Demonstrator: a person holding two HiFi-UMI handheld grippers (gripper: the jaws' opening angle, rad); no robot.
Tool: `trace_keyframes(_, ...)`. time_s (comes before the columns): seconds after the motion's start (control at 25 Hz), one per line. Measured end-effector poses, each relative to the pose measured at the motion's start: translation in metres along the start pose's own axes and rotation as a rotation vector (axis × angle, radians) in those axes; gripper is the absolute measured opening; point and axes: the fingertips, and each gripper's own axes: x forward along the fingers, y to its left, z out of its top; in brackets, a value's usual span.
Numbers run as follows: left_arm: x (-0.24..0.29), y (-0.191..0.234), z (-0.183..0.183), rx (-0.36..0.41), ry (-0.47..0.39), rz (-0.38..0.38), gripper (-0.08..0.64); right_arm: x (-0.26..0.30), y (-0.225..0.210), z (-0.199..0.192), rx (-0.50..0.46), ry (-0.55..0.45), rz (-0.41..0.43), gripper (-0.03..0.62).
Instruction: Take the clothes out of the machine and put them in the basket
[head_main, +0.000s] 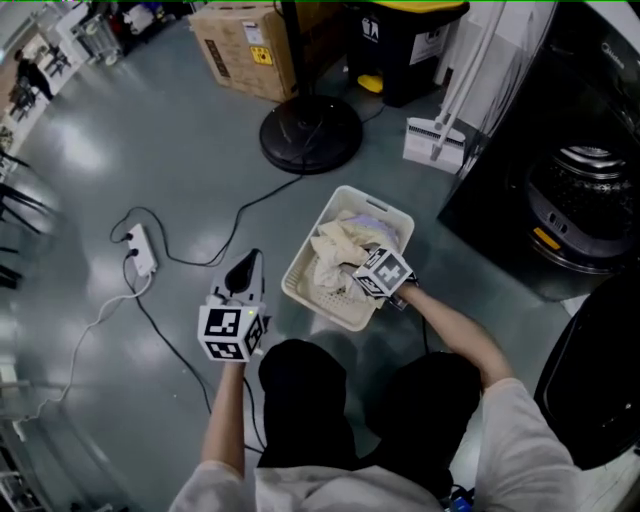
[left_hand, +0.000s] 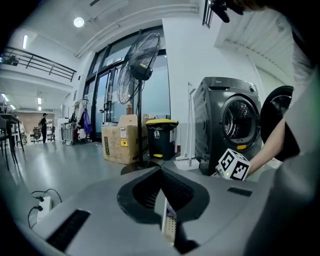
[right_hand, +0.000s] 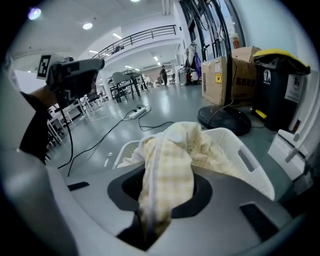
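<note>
Right gripper view: the right tongs (right_hand: 159, 202) pinch a pale yellow checked cloth (right_hand: 167, 170), which bunches out of the jaws and drapes toward the white basket (right_hand: 252, 167) just beyond. In the head view these tongs sit over the basket's near right corner, and the cloth runs into the heap of pale clothes (head_main: 335, 255) already inside. The basket stands on the grey floor (head_main: 150, 150) — between the person and a round fan base (head_main: 310, 132), with the dark washing machine (head_main: 585, 195) to its right, door open. The left tongs (head_main: 247, 268) are held just left of the basket, apart from it — jaws pressed all but together, nothing between them.
</note>
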Motion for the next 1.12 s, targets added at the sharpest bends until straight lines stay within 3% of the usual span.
trace_keyframes(0.56, -0.022, 0.019, -0.014, 0.014, 0.044, 0.061, 0.018, 0.065, 0.029, -0.075, -0.138, 0.232, 0.082, 0.128)
trace_keyframes(0.64, -0.021, 0.021, -0.015, 0.015, 0.037, 0.060, 0.018, 0.066, 0.033, -0.074, -0.147, 0.224, 0.089, 0.153)
trace_keyframes(0.84, -0.012, 0.013, -0.017, 0.023, 0.034, 0.031, 0.018, 0.059, 0.042, -0.052, -0.115, 0.121, 0.124, 0.290)
trace_keyframes(1.12, 0.006, -0.002, -0.017, 0.011, 0.033, -0.015, 0.018, 0.034, 0.030, -0.023, -0.052, -0.014, 0.055, 0.292)
